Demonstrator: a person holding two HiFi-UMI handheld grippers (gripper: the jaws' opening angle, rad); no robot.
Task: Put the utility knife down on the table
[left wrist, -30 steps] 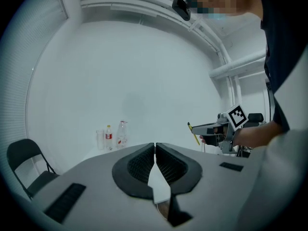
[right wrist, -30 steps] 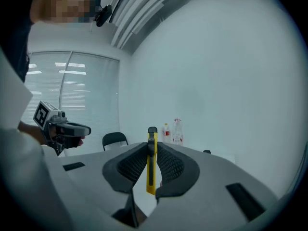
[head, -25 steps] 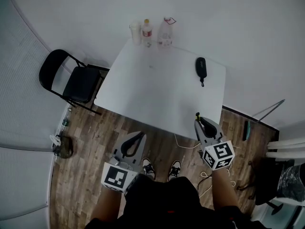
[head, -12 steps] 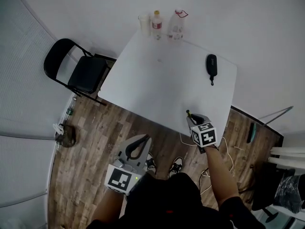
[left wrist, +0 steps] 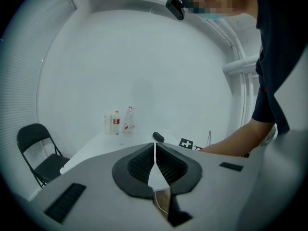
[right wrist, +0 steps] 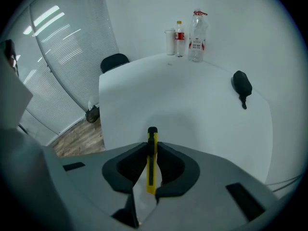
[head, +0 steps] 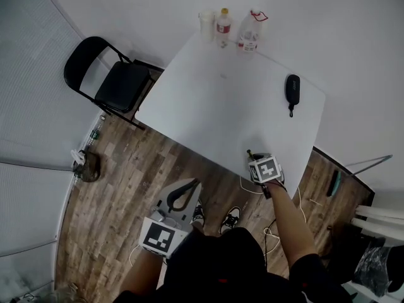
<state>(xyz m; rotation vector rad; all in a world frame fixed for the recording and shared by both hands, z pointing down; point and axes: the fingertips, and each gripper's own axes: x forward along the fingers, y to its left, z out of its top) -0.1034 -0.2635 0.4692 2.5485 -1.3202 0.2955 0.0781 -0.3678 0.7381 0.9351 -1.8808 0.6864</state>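
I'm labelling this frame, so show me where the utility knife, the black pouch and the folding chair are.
utility knife [right wrist: 151, 173]: right gripper view, on its yellow body between the jaws.
black pouch [head: 291, 87]: head view, on the middle of its body.
folding chair [head: 123, 86]: head view, on the seat.

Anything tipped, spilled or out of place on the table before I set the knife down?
Nothing stands out. The utility knife sits straight in the shut right tool at the table's near edge; the bottles stand upright at the far edge.
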